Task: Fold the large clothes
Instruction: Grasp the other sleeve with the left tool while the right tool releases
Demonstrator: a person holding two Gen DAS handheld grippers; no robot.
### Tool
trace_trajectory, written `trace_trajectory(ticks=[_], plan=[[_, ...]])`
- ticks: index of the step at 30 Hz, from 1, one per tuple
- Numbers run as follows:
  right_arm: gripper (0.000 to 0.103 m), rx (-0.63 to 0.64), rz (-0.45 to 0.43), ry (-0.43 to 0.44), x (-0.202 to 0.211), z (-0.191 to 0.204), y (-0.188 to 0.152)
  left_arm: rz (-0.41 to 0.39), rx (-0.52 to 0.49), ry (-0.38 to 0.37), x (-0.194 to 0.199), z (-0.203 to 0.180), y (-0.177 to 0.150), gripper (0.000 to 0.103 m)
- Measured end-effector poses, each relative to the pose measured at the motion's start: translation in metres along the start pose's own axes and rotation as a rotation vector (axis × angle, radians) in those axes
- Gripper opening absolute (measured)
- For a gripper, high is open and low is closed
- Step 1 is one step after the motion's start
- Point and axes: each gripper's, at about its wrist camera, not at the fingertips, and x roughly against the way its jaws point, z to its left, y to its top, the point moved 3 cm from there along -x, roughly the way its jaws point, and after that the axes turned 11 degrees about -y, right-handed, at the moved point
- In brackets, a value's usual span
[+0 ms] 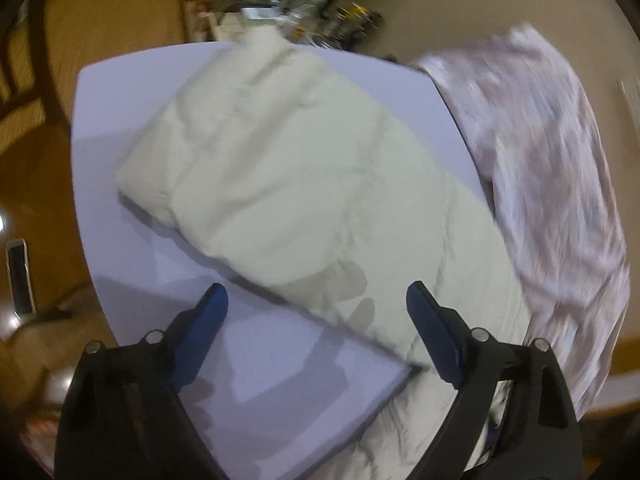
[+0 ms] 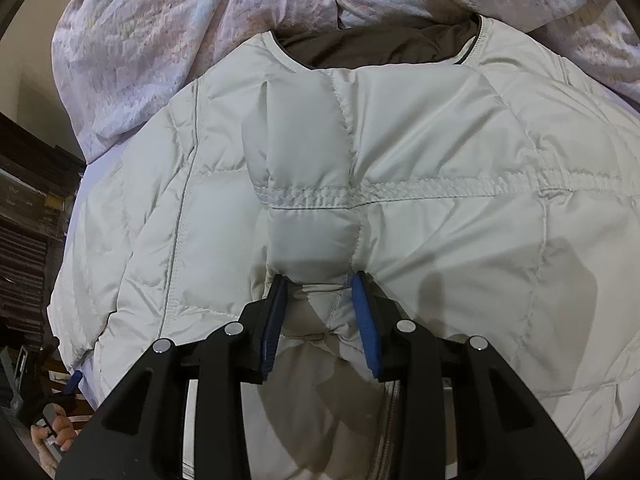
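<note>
No legible text, label, brand, number or sign is present in either wrist view. The clutter beyond the worktop is too blurred to read.

The left wrist view is smeared by motion blur, worst on the patterned cloth; the right wrist view is sharp; overhead light throws soft double shadows on the jacket; fisheye edges bend and darken.

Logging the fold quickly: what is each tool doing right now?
Left tool: open, holding nothing, above the cream jacket.
Right tool: closed on a pinched fold of the jacket.
</note>
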Motion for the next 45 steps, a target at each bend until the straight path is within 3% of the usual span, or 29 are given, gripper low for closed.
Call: trace_trajectory(ticks=[6,9,13,19,22,25,32,37,42,45], plan=[[0.037,0.000,0.003,-0.001,0.002,-0.003,-0.003,-0.102,0.092,-0.062,0.003,0.013,0.017,0.074],[0.037,0.003,0.000,-0.001,0.001,-0.001,-0.003,-0.134,0.136,-0.080,0.004,0.020,0.022,0.059],[0.037,0.003,-0.001,-0.001,0.001,-0.001,-0.003,-0.145,0.194,-0.088,0.002,0.031,0.027,0.028],[0.037,0.010,-0.005,0.000,0.001,-0.001,-0.004,-0.147,0.218,-0.120,0.001,0.041,0.033,0.007],[0.037,0.012,-0.002,0.001,0.001,-0.001,-0.003,-0.159,0.167,-0.136,0.005,0.030,0.038,0.003],[0.037,0.011,-0.003,0.000,0.001,0.000,-0.003,-0.188,0.051,-0.160,0.018,0.000,0.047,0.003],[0.037,0.020,-0.006,-0.009,0.003,0.001,-0.004,-0.230,-0.294,-0.309,0.049,-0.119,0.051,0.002],[0.044,-0.029,-0.021,0.009,0.015,-0.008,-0.008,-0.181,-0.475,-0.459,0.059,-0.197,0.021,0.002],[0.044,-0.070,-0.088,0.008,0.039,-0.030,-0.012,-0.099,-0.651,-0.621,0.065,-0.268,-0.030,0.002],[0.044,-0.107,-0.127,-0.002,0.053,-0.049,-0.016,-0.021,-0.748,-0.679,0.061,-0.300,-0.065,0.002]])
